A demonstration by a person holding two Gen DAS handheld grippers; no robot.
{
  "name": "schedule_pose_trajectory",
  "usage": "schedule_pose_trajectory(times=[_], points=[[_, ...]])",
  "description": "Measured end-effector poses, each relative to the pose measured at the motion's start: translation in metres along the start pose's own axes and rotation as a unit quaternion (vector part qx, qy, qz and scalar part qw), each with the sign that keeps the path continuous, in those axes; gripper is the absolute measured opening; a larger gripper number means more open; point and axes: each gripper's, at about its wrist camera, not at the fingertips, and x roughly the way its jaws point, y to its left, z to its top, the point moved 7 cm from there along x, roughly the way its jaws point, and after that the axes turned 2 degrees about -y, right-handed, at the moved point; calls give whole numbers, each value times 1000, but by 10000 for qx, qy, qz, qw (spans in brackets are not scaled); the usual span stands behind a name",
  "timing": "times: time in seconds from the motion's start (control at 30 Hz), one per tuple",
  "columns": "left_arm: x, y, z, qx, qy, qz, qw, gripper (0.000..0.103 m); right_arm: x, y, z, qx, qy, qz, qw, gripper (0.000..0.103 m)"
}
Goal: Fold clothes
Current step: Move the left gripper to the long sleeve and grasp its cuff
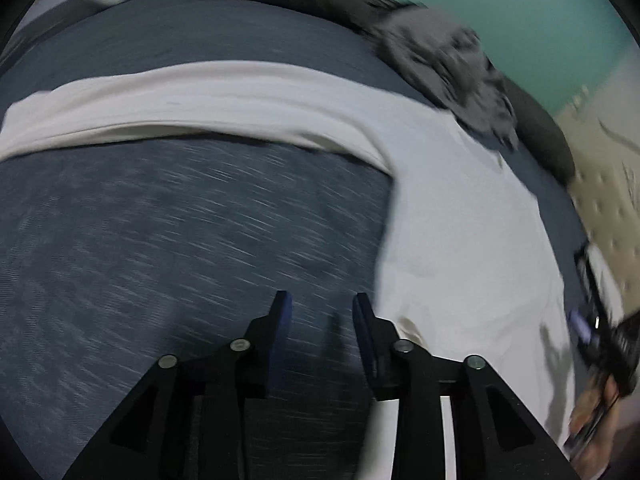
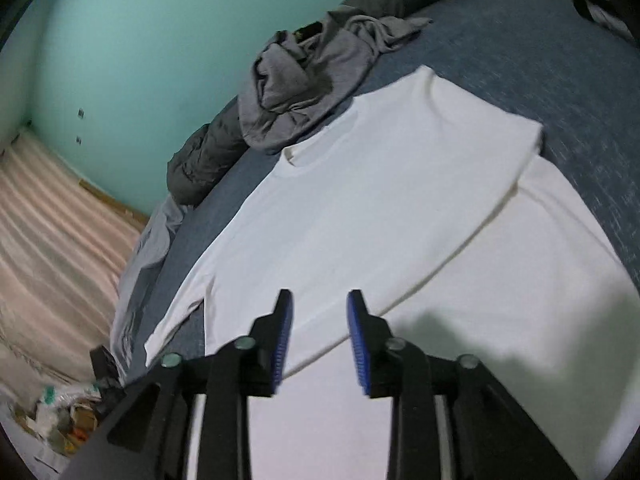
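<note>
Shirt (image 2: 372, 200), white, smooth knit, lies flat on the blue heathered bed (image 2: 520, 60) w/ one side folded over in a straight crease. Crumpled grey garment (image 2: 304, 80) sits just past its collar. Left gripper (image 1: 322, 312) over bare bedding, jaws apart, empty. Right gripper (image 2: 320, 312) over shirt, jaws apart, empty.

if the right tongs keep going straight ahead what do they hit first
Most likely the white t-shirt spread on the blue bed cover. The right tongs are open and empty, and shirt fabric fills the gap; depth is hard to judge.
</note>
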Motion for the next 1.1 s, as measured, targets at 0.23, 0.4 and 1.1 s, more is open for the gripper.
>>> schedule_pose_trajectory(times=[0.23, 0.4, 1.1], points=[[-45, 101, 62, -779, -370, 694, 9939, 49, 3, 9, -2, -17, 19, 142, 9999, 41], [-73, 177, 93, -1173, -572, 1159, 9847, 58, 2, 13, 2, -21, -66, 195, 9998, 50], [-57, 310, 124, -2341, -844, 1587, 9554, 58, 20, 21, -2, -226, 78, 90, 9997, 52]])
